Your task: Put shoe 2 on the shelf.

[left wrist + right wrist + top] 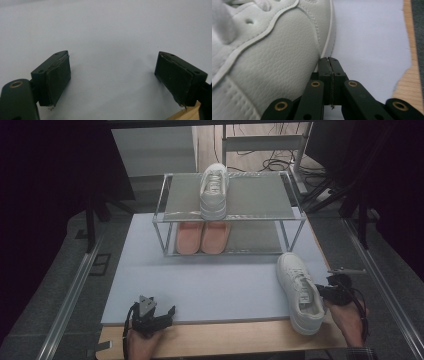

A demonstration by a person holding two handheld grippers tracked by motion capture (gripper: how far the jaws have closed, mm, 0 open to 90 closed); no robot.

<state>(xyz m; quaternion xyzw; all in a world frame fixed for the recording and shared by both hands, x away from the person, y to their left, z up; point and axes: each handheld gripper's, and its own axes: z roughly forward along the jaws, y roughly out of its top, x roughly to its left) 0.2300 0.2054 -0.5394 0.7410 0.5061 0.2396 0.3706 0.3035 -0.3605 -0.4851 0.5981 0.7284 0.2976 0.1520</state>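
Right tongs point(329, 61) are pressing together on nothing, tips sitting against the outer side of the loose shoe point(301, 292), near the heel. That shoe is lying on the bench point(210, 290) at about 4 o'clock, toe pointing to 12, well apart from the rack point(230, 215). Its mate point(214, 190) is sitting on the rack's top shelf, with pink slippers point(202, 237) on the lower shelf. Left tongs point(112, 75) are spreading wide over bare mat at 7 o'clock, holding nothing.

Risks as I'm reading it:
- Closed tips are only nudging; the shoe is likely pivoting or sliding toward the near edge, where the heel is already overhanging the mat.
- Smooth leather is giving poor bite when pinching the sidewall.
- The collar is the better grab.
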